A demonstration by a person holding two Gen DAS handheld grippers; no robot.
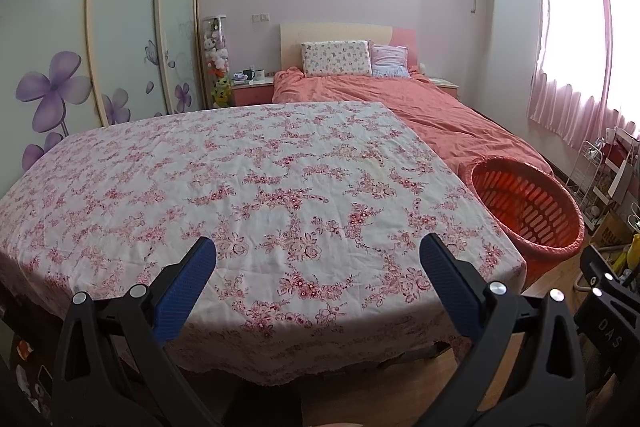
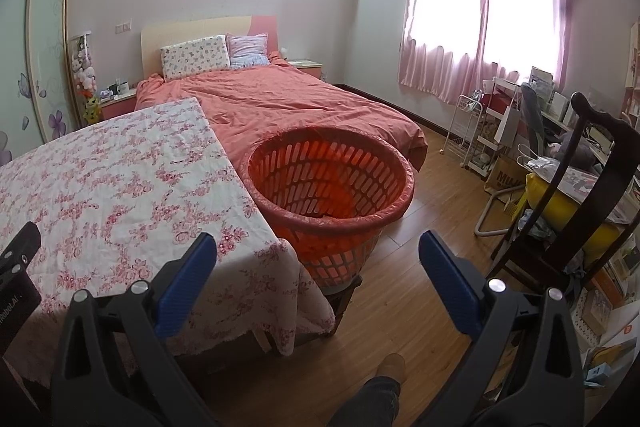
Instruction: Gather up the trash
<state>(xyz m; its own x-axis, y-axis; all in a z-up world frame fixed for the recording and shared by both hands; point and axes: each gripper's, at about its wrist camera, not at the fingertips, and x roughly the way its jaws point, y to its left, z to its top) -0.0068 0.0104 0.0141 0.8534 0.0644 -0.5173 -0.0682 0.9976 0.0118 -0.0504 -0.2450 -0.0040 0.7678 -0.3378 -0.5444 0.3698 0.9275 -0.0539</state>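
An orange slotted basket (image 2: 332,183) lined with a thin bag stands on a low stool at the table's right corner; it also shows in the left wrist view as the basket (image 1: 528,203). I see no loose trash on the floral tablecloth (image 1: 240,179). My left gripper (image 1: 318,255) hangs open over the table's near edge, nothing between its blue pads. My right gripper (image 2: 318,251) is open too, held above the table corner and the wooden floor, short of the basket. The right gripper's body (image 1: 608,291) pokes in at the left view's right edge.
A bed (image 2: 280,107) with an orange cover lies behind the table and basket. A dark wooden chair (image 2: 580,187) with a yellow load, a white wire rack (image 2: 468,131) and boxes crowd the right side. A person's leg and shoe (image 2: 384,383) stand on the floor.
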